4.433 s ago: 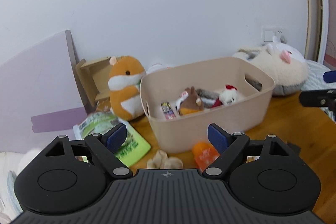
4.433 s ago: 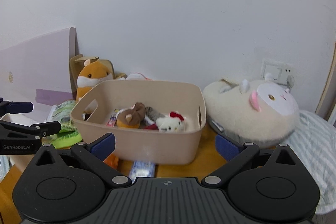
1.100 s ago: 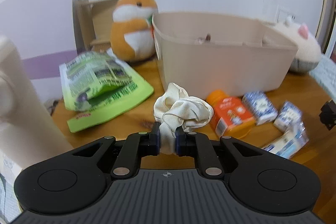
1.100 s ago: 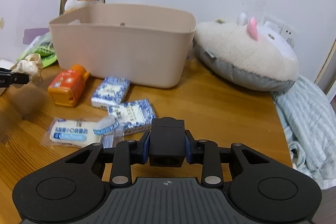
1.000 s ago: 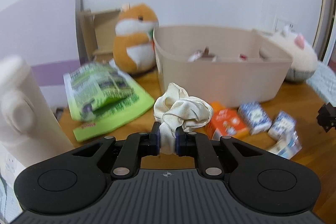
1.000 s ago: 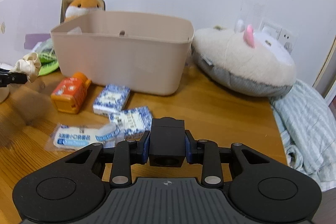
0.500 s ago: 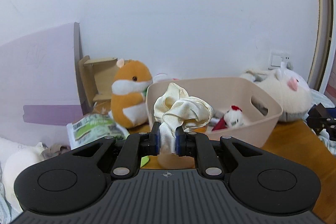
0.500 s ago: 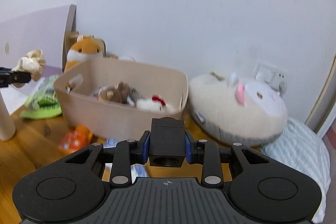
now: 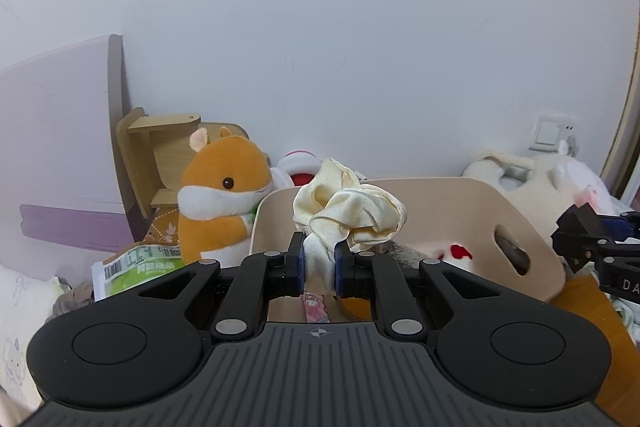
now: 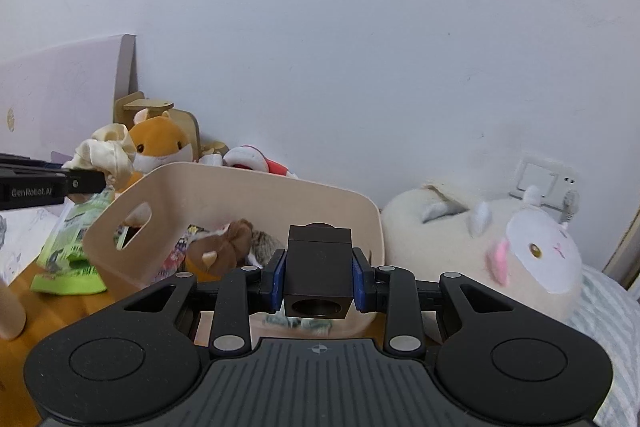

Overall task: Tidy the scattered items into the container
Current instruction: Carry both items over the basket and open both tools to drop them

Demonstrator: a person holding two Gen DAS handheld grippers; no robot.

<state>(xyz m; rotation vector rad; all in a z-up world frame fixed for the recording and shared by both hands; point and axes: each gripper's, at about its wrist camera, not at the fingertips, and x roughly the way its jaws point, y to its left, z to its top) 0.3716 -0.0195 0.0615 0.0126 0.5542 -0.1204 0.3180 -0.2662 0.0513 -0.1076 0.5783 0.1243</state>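
My left gripper (image 9: 319, 265) is shut on a crumpled cream cloth (image 9: 346, 215) and holds it in the air at the near left end of the beige plastic bin (image 9: 452, 203). The cloth (image 10: 105, 151) and left gripper (image 10: 86, 181) also show at the left of the right wrist view. My right gripper (image 10: 319, 277) is shut on a dark brown block (image 10: 319, 267) with a round hole, held above the near wall of the bin (image 10: 256, 191). The bin holds small plush toys (image 10: 222, 245) and a packet.
An orange hamster plush (image 9: 224, 183) and a wooden stand (image 9: 160, 143) sit behind the bin's left end. A green snack bag (image 10: 68, 251) lies left of the bin on the wooden table (image 10: 16, 311). A big white plush (image 10: 492, 247) lies right of it.
Both grippers rose from the table and moved toward the bin, the left carrying the cloth, the right carrying the block. Both stayed shut on their loads.
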